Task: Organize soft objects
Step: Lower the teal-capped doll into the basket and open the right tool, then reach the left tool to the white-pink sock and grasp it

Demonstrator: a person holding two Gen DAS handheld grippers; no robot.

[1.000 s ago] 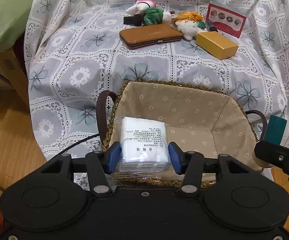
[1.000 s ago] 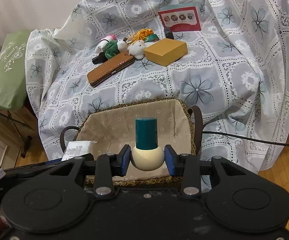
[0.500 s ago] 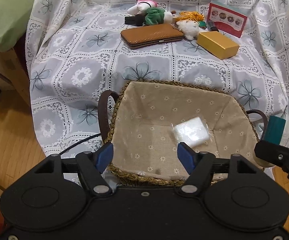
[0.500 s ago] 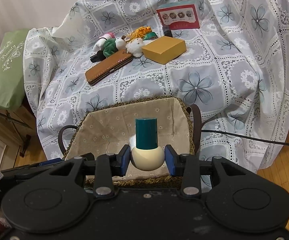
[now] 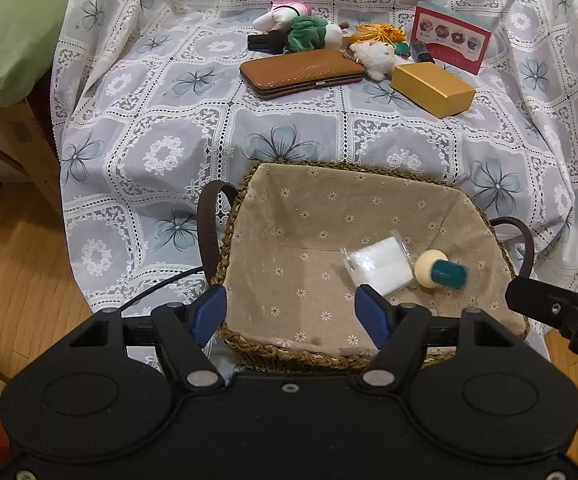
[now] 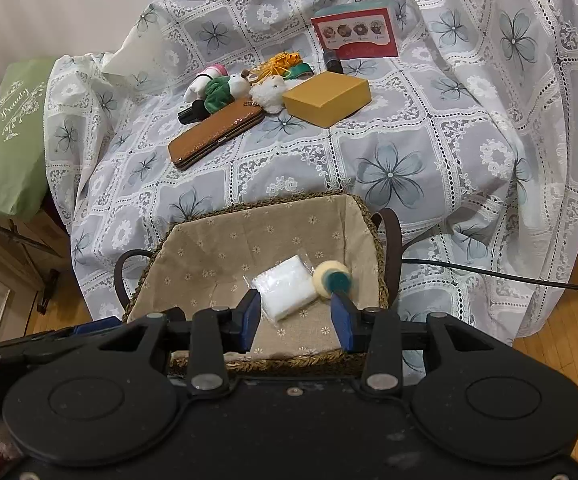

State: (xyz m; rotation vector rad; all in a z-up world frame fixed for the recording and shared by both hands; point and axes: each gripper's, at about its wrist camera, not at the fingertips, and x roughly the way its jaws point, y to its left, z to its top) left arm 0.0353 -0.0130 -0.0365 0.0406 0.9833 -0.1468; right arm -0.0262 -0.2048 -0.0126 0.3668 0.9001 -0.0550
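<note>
A woven basket [image 5: 249, 344] [image 6: 373, 236] with a beige flowered lining stands at the near edge of the cloth-covered seat. Inside lie a white packet of cotton pads [image 5: 379, 266] [image 6: 287, 286] and, beside it, a cream sponge puff with a teal handle [image 5: 439, 269] [image 6: 333, 277], blurred by motion. My left gripper [image 5: 291, 316] is open and empty over the basket's near rim. My right gripper [image 6: 297, 316] is open and empty over the same rim. Plush toys [image 5: 305, 32] [image 6: 225, 88] and a white fluffy toy [image 5: 373, 58] [image 6: 269, 94] lie at the back.
A brown wallet [image 5: 301, 72] [image 6: 213, 134], a yellow box [image 5: 433, 88] [image 6: 327, 98], a red card box [image 5: 451, 38] [image 6: 355, 32] and a small dark bottle [image 6: 333, 60] lie on the cloth. A green cushion [image 5: 13, 28] is at the left. A black cable [image 6: 489, 276] runs right.
My left gripper opened and dropped the white packet into the basket. Then my right gripper opened and let the sponge puff fall in beside it.
</note>
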